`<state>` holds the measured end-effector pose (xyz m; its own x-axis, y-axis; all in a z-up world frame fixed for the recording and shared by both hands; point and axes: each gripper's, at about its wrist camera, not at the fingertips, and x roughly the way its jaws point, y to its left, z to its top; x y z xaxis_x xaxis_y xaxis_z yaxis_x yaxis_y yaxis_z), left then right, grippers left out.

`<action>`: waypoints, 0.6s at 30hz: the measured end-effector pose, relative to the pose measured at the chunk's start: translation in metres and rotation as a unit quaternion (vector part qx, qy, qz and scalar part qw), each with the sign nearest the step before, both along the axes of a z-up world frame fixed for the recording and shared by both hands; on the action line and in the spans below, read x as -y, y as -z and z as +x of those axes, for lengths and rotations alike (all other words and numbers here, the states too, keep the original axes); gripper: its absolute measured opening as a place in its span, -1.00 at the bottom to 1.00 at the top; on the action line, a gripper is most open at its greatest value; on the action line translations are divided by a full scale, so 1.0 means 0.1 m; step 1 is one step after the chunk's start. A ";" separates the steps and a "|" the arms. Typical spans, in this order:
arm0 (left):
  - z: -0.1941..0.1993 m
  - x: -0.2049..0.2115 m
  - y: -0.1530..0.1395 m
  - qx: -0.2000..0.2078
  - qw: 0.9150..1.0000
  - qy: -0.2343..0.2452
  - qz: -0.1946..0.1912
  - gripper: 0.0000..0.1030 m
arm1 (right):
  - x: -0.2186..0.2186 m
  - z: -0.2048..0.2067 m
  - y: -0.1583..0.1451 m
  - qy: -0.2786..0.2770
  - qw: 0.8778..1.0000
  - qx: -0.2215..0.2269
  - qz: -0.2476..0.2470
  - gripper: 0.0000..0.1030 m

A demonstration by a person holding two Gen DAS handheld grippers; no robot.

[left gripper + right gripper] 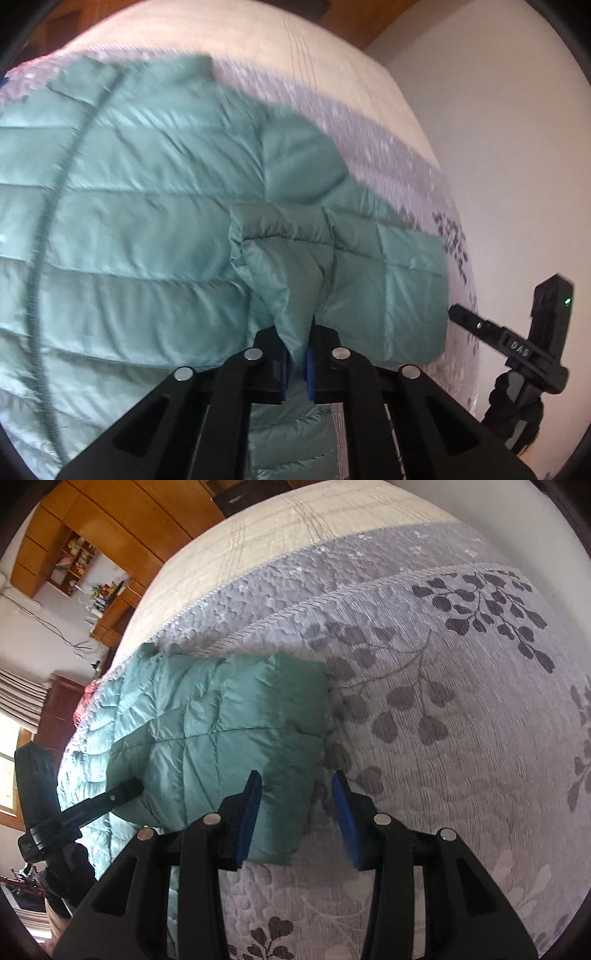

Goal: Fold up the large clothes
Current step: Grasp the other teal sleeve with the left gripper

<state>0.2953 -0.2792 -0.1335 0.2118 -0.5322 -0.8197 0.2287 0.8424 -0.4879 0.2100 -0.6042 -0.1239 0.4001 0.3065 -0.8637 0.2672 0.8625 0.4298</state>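
A teal quilted puffer jacket [129, 221] lies spread flat on the bed, its zip running down the left of the left wrist view. One sleeve [369, 258] is folded back across the body. My left gripper [297, 354] is shut on a pinched ridge of that sleeve's fabric. In the right wrist view the sleeve [229, 720] ends at a straight edge. My right gripper [297, 805] stands open just over that end, with one blue pad above the teal fabric and the other above the bedspread. Neither pad presses on anything. The left gripper [125, 790] touches the sleeve from the left.
The bed carries a grey bedspread [443, 701] with a dark leaf pattern and a cream quilt [295, 524] farther back. Wooden cabinets and shelves [110, 528] stand beyond the bed. A white wall [498, 129] runs along its right side. A window [11, 738] is at far left.
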 end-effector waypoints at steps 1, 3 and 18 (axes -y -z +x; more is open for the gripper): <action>0.01 -0.08 -0.04 0.006 1.000 -0.008 -0.003 -0.90 | -0.02 0.02 -0.01 0.001 1.000 0.001 0.004 -0.23; 0.02 -0.32 -0.19 0.028 0.999 -0.033 -0.002 -0.91 | -0.04 0.04 -0.02 -0.003 1.000 0.004 0.018 -0.23; 0.26 -1.91 -0.66 0.103 0.975 -0.178 0.084 -0.92 | -1.08 0.63 0.02 -0.115 0.992 0.002 0.056 -0.23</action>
